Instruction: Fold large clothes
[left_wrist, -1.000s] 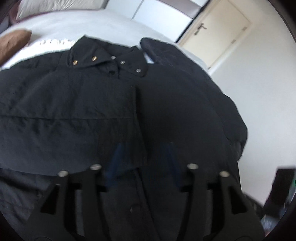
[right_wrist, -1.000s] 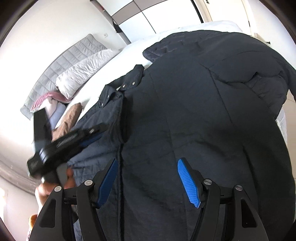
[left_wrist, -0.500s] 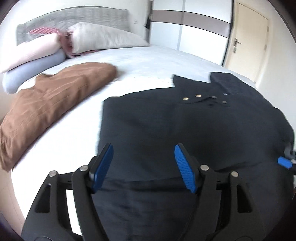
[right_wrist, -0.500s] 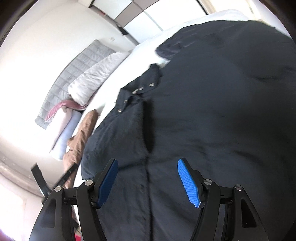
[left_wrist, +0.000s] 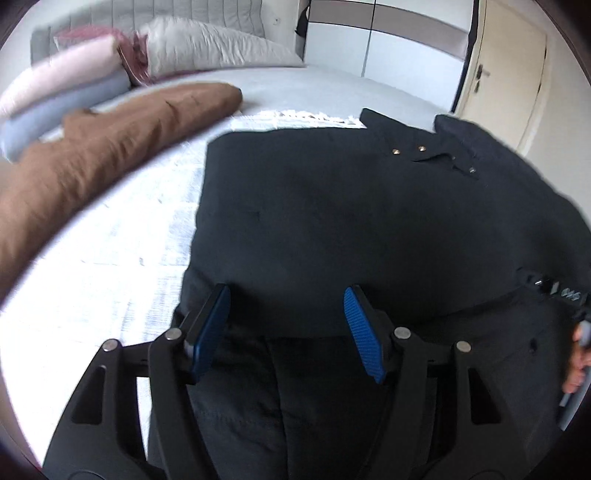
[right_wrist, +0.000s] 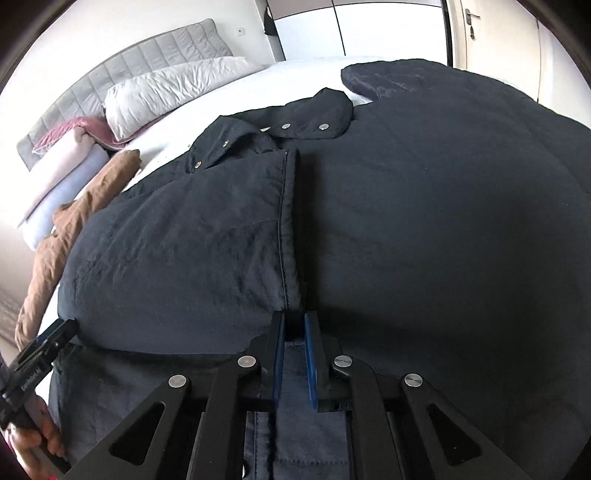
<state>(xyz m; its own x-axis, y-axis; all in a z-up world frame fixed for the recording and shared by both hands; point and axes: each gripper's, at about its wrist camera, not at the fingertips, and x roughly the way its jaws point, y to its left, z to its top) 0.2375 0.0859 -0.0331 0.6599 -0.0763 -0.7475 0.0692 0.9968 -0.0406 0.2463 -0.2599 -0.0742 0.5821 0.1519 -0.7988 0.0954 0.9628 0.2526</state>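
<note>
Two grippers are working at the near hem of a dark jacket (right_wrist: 406, 206) lying across the bed (left_wrist: 325, 88). The right gripper (right_wrist: 294, 354) is pinching the folded flap's edge, fingers nearly together; the left gripper (left_wrist: 286, 328) is hovering wide open, holding nothing. Slippery padding could be sliding free, undoing the fold. Only the left view is showing the brown garment (left_wrist: 110, 147) fully; only the right is showing the grip.

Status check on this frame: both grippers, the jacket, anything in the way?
Left gripper open, above the jacket's folded edge. Right gripper nearly shut at the front placket, grip unclear. Brown garment lies beside, apart.
</note>
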